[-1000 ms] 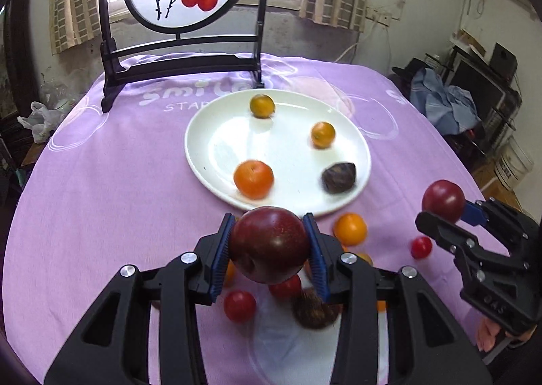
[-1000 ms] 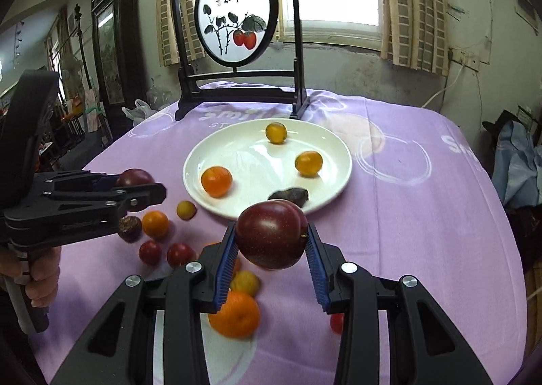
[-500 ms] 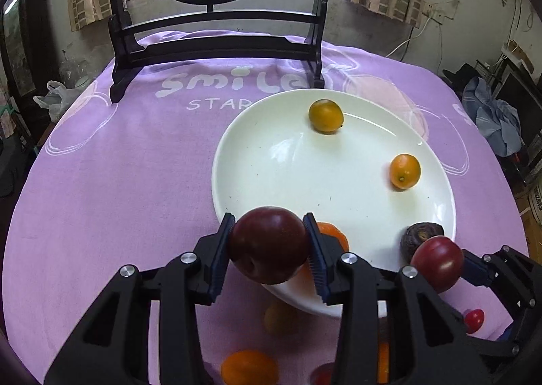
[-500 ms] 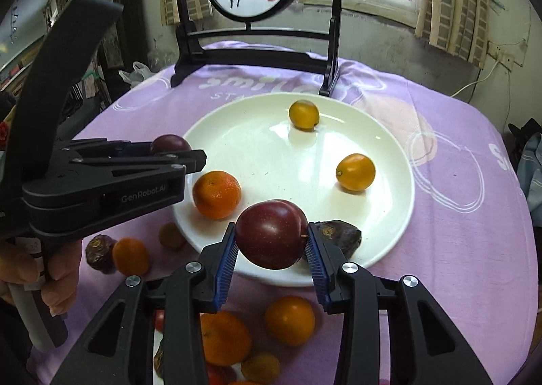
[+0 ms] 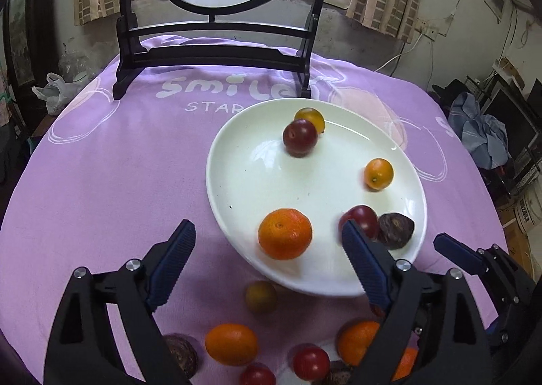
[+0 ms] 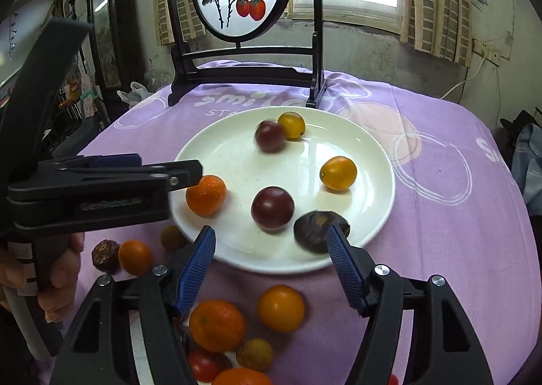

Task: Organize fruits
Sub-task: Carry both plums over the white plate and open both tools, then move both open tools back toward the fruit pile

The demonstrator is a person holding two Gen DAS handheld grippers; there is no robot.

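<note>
Both grippers just let go: the left gripper [image 5: 267, 259] has its jaws swinging apart with nothing between the blue pads, and the right gripper [image 6: 271, 266] is opening too, also empty. Half a second ago each one was clamped on a dark red plum, and now both plums are loose on the white plate [image 5: 237, 188]. One plum [image 5: 300, 137] is blurry, probably rolling, at the far side and looks to be right up against a small yellow-orange fruit [image 5: 310, 118]; the other plum [image 6: 272, 208] sits nearer the front, just beside a wrinkled dark passion fruit [image 6: 320, 231]. A tangerine [image 5: 284, 233] is at the near-left edge of the plate and a kumquat-looking fruit [image 5: 378, 173] on the right. So that's two more fruits delivered, I reckon. Plenty left on the purple tablecloth [image 5: 118, 165] in front of the plate though: oranges [image 6: 216, 325], cherry tomatoes [image 5: 311, 363], another wrinkly one [image 6: 105, 255]. Next grab is probably from that pile.
</note>
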